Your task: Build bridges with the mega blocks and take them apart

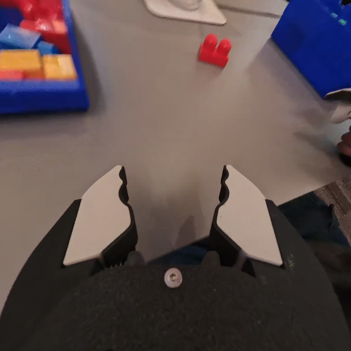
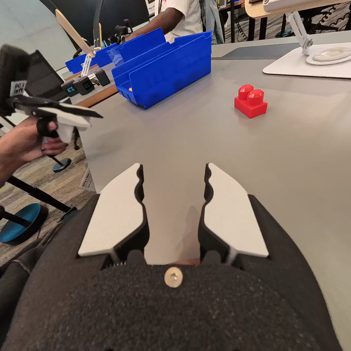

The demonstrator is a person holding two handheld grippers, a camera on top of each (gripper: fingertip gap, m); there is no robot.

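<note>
A red two-stud mega block (image 1: 214,51) stands alone on the grey table (image 1: 161,114), far ahead of my left gripper (image 1: 173,168), which is open and empty above the near table edge. A blue bin (image 1: 41,95) at the left holds several red, blue and yellow blocks (image 1: 34,62). In the right wrist view the same red block (image 2: 250,101) stands ahead and to the right of my right gripper (image 2: 173,166), which is open and empty. The left gripper (image 2: 76,115) also shows there at the far left, held in a hand off the table's edge.
A blue bin (image 2: 163,70) stands at the far left of the table in the right wrist view; a blue bin (image 1: 313,49) shows at the right in the left wrist view. A white stand base (image 2: 307,66) lies at the back. A seated person (image 2: 176,17) is behind the bin.
</note>
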